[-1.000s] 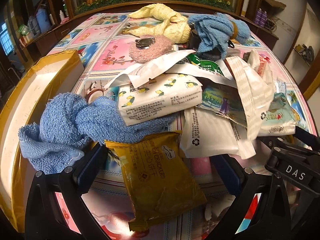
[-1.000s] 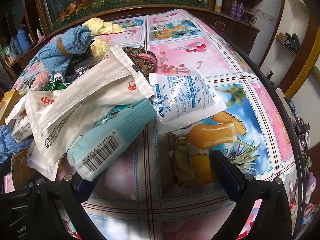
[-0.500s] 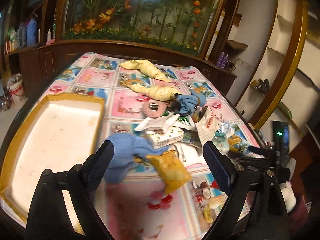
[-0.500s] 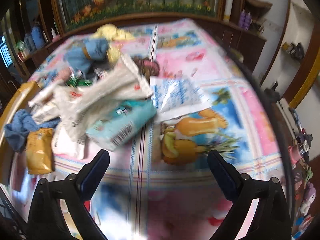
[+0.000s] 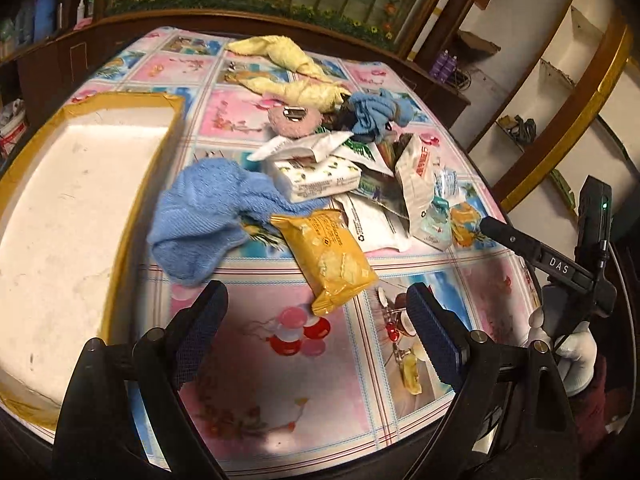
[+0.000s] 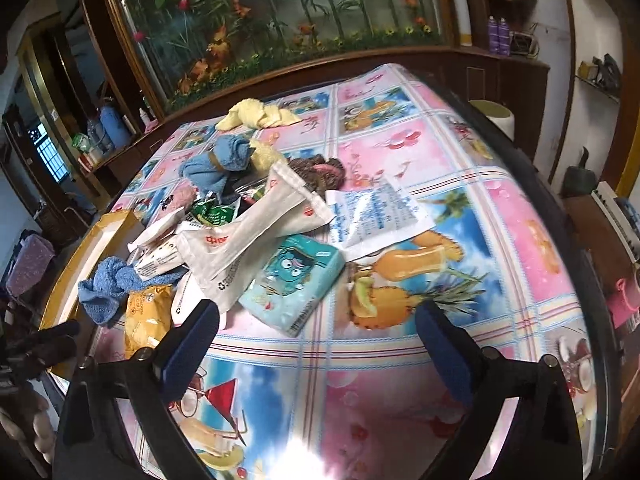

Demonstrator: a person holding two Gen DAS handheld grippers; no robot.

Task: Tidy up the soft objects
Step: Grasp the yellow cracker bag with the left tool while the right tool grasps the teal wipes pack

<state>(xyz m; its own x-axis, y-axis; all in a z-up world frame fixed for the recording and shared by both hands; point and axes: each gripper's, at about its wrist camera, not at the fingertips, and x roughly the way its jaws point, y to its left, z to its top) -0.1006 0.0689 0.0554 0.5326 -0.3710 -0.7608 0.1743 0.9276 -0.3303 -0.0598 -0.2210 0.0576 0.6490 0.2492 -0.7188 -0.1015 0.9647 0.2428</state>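
Note:
A pile of soft things lies on the patterned tablecloth [image 5: 280,360]. A blue towel [image 5: 200,216] sits at its near left, also in the right wrist view [image 6: 104,288]. A yellow snack pack [image 5: 324,256] lies beside it. Tissue packs [image 5: 316,180], white pouches [image 6: 256,232], a teal tissue pack [image 6: 292,280], a pink puff [image 5: 294,120], a second blue towel [image 5: 376,110] and yellow towels [image 5: 296,76] lie behind. My left gripper [image 5: 316,320] is open and empty, above the table short of the snack pack. My right gripper [image 6: 316,340] is open and empty, held back from the teal pack.
A shallow white tray with a yellow rim [image 5: 60,200] lies at the table's left side. A wooden cabinet with a flower mural [image 6: 280,40] stands behind the table. Shelves [image 5: 552,80] stand at the right. The table's near edge curves below both grippers.
Both grippers have pulled back and up from the pile, so the whole table now shows. Nothing was taken hold of; the objects lie as before.

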